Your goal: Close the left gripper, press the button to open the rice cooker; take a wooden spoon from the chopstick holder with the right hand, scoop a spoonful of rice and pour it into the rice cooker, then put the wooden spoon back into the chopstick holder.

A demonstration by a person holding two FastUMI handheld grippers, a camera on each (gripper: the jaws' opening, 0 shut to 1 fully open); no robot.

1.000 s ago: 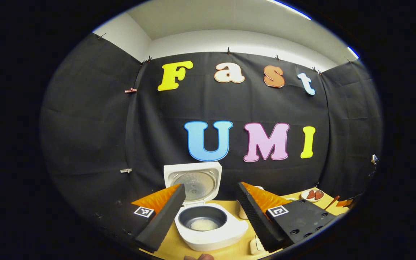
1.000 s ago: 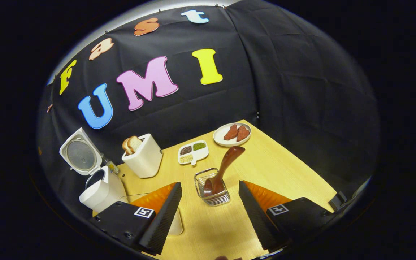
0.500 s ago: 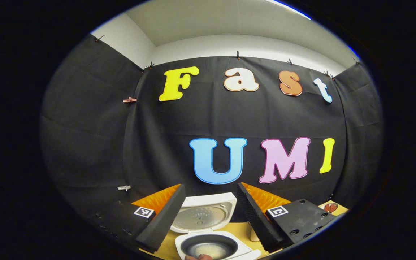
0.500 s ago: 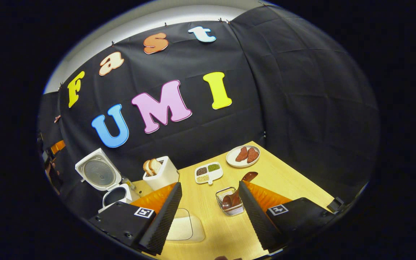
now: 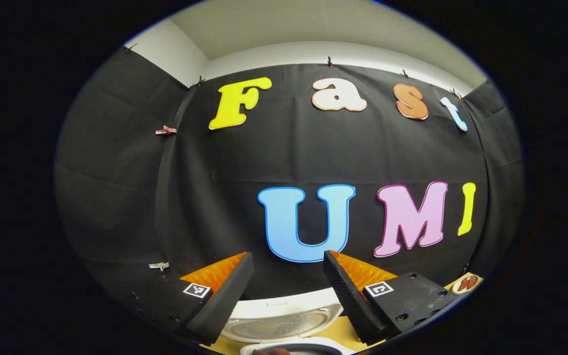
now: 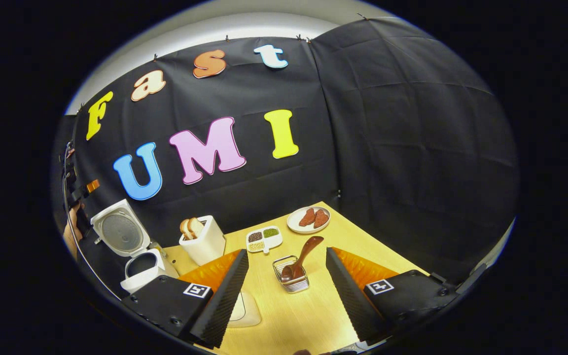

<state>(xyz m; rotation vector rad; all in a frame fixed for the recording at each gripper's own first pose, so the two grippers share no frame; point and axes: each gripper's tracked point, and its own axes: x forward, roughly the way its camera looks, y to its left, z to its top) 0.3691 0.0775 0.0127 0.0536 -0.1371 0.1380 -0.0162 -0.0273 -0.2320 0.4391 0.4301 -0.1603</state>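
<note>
Wooden spoon (image 6: 302, 255) stands in the chopstick holder (image 6: 291, 280) at lower centre of the right gripper view, bowl down, handle leaning toward the upper right, straight ahead between the right gripper's (image 6: 287, 293) spread, empty jaws. Farther left, the rice cooker (image 6: 138, 259) sits open on the worktop (image 6: 363, 241); the left gripper (image 5: 288, 293), jaws also spread, hovers above its raised lid.

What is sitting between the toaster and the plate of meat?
In the right gripper view, a small divided dish of beans sits between the toaster and the plate of meat.
</note>
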